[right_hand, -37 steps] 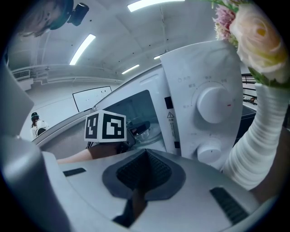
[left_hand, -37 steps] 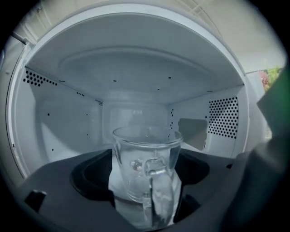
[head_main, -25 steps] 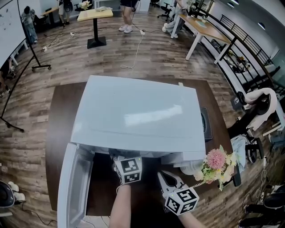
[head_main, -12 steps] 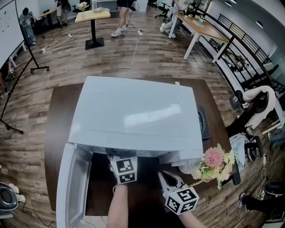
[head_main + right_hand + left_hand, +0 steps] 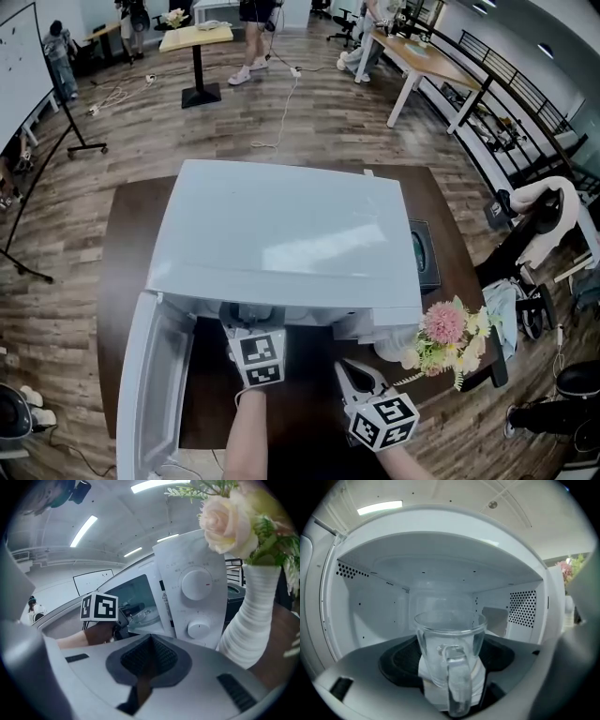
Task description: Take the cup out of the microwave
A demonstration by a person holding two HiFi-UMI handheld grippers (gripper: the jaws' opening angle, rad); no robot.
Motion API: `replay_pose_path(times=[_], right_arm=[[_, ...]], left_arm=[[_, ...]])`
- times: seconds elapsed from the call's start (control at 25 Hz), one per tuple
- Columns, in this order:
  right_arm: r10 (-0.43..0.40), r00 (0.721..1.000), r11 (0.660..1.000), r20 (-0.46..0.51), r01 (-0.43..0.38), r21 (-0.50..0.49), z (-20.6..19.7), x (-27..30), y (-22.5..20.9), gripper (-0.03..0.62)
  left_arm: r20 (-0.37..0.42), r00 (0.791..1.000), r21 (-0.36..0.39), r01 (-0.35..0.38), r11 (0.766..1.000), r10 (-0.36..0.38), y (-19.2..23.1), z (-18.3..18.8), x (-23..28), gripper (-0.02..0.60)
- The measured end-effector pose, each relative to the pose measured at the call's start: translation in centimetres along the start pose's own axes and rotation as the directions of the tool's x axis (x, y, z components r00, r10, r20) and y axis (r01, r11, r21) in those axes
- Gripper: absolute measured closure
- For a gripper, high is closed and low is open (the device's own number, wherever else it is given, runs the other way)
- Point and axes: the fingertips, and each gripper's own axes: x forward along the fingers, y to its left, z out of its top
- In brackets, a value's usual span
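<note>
Left gripper (image 5: pixel 450 688) reaches into the open microwave (image 5: pixel 281 234), jaws clamped on the lower body of the glass cup (image 5: pixel 450 644); cup upright at the cavity mouth, handle toward the near side. Right gripper (image 5: pixel 149 665) near right, jaws together, empty, just beside the white vase (image 5: pixel 253 620).

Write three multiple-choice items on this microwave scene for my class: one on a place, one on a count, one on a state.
1. Where does the vase of flowers stand, relative to the microwave?
A) on top of it
B) at its right
C) inside it

2. How many dials does its control panel carry?
A) one
B) two
C) four

3. How do the right gripper's jaws stand?
A) together, empty
B) wide apart
C) on the cup

Answers:
1 B, the vase shows just beside the control panel.
2 B, one dial sits above the other.
3 A, the jaws meet with nothing between them.
</note>
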Motion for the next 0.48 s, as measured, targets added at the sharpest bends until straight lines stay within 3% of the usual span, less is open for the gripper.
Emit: replay_pose_path(times=[0.48], right_arm=[[0.031, 0.999, 1.0, 0.03, -0.031, -0.002, -1.0, -2.9, 0.8, 0.602]], left_arm=[[0.004, 1.0, 0.02, -0.017, 1.0, 0.017, -1.1, 0.2, -4.3, 0.215]])
